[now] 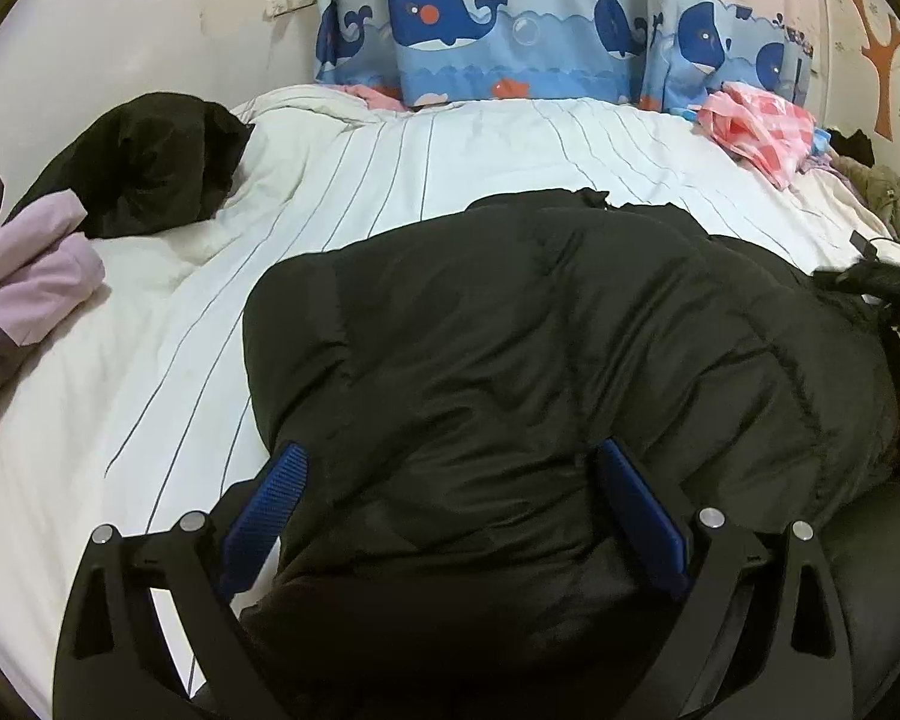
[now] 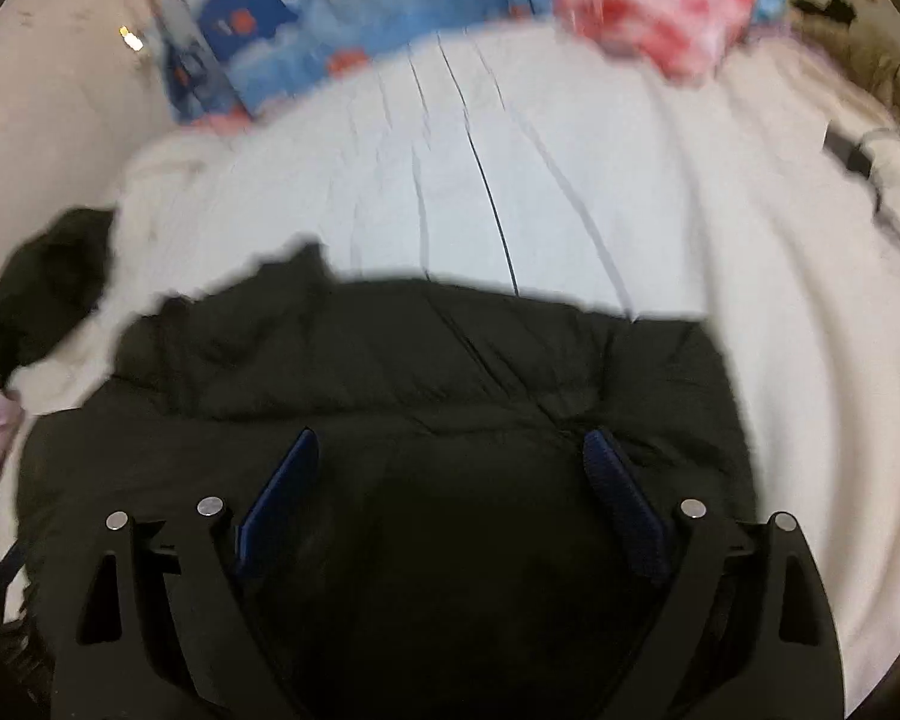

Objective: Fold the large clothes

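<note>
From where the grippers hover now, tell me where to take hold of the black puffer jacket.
Grip the black puffer jacket along its near hem, coming down from above the bed's near side. It lies flat and puffy on the striped duvet, so only edges offer a pinchable fold. Both grippers are open.

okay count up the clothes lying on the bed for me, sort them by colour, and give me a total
Black: 2, the puffy black jacket under both grippers and the crumpled black garment at the far left.
Purple: 1, the purple garment at the left edge.
Pink checked: 1, the pink checked cloth at the far right.
Total: 4; the dim heap at the right edge is not counted.
</note>
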Demonstrator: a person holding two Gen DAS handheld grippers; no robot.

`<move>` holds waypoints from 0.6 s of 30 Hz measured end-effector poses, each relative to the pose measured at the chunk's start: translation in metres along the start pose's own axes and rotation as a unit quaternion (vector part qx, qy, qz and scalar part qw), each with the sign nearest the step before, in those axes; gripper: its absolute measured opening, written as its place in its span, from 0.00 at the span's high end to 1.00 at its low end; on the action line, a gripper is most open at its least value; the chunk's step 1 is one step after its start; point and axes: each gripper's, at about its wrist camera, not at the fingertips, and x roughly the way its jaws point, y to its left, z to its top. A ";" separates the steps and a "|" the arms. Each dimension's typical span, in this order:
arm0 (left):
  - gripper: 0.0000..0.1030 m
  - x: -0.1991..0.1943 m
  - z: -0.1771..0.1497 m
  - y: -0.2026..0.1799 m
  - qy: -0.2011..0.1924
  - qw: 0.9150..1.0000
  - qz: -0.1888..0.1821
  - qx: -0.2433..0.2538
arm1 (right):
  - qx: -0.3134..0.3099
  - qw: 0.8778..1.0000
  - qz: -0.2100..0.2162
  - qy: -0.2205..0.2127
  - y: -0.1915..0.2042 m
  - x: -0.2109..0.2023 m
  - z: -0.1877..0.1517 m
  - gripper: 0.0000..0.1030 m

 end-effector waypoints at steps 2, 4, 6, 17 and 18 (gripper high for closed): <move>0.09 0.002 0.000 0.000 0.004 1.000 -0.003 0.001 | -0.035 0.999 -0.032 0.003 0.002 -0.003 -0.011 0.14; 0.08 0.006 0.000 0.001 0.013 1.000 -0.015 -0.002 | -0.061 0.996 -0.030 0.064 -0.003 0.024 -0.023 0.13; 0.07 0.011 -0.001 0.002 0.022 1.000 -0.015 -0.006 | -0.050 0.995 -0.028 0.083 -0.011 0.026 -0.019 0.14; 0.07 0.015 -0.010 0.036 0.045 0.994 -0.046 -0.092 | 0.078 0.983 0.136 0.095 -0.089 -0.154 -0.110 0.07; 0.07 0.012 -0.011 0.039 0.040 0.993 -0.050 -0.099 | 0.089 0.980 0.145 0.105 -0.099 -0.165 -0.127 0.07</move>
